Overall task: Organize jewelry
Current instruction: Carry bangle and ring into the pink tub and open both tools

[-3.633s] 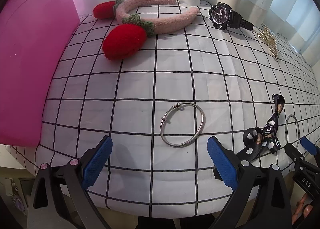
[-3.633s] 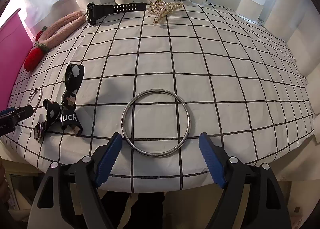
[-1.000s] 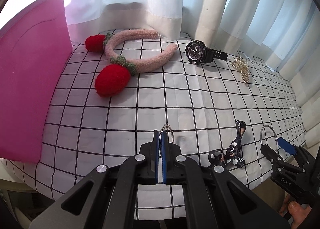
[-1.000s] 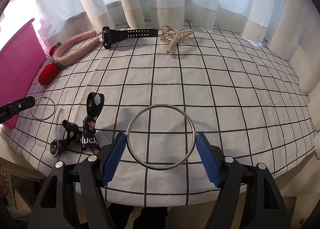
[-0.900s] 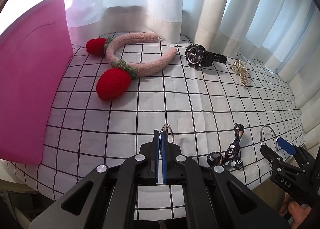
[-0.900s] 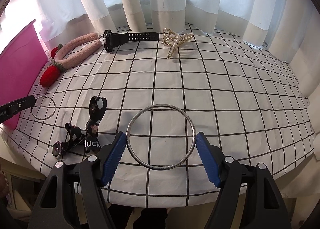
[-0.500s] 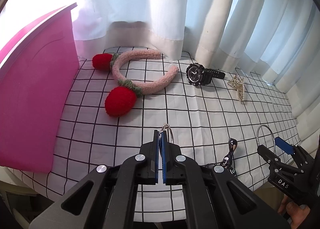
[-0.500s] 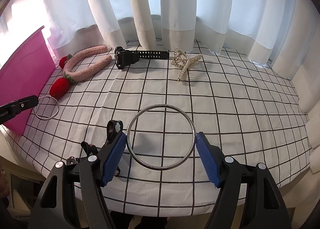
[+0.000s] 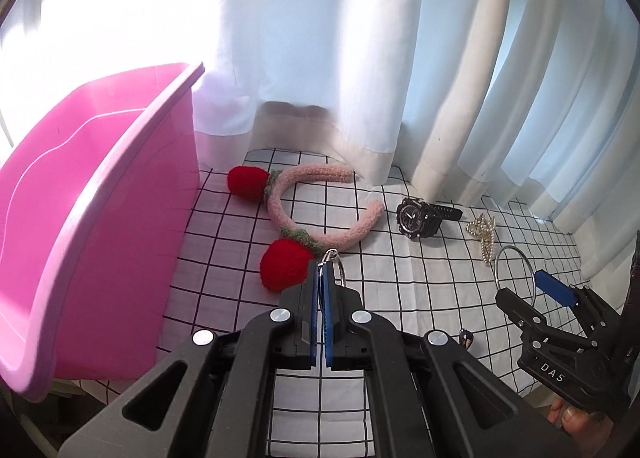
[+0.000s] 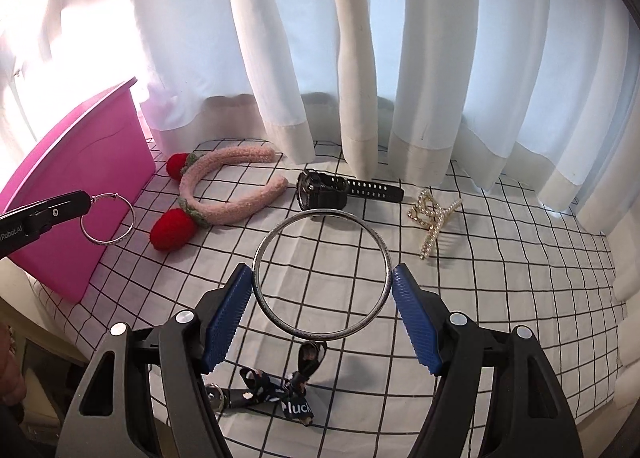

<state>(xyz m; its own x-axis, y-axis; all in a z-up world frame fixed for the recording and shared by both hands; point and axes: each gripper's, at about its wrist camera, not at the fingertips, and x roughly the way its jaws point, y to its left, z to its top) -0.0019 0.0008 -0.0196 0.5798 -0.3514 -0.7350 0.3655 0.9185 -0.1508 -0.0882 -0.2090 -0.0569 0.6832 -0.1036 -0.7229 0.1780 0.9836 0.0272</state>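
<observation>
My left gripper [image 9: 321, 272] is shut on a thin silver bangle [image 9: 337, 263], held edge-on in the air beside the pink bin [image 9: 72, 194]. In the right wrist view the same bangle [image 10: 107, 220] hangs from the left gripper [image 10: 82, 204] in front of the bin [image 10: 76, 194]. My right gripper [image 10: 322, 284] grips a large silver bangle [image 10: 322, 224] across its width, lifted above the checked cloth. It also shows in the left wrist view [image 9: 514, 270].
On the checked cloth [image 10: 480, 258] lie a pink headband with red strawberries [image 10: 224, 186], a black watch [image 10: 340, 188], a pearl hair claw [image 10: 432, 218] and a black ribbon clip [image 10: 276, 390]. White curtains [image 10: 360, 58] hang at the back.
Both grippers have risen well above the cloth with their bangles. The left one has shifted toward the pink bin, whose open top now shows.
</observation>
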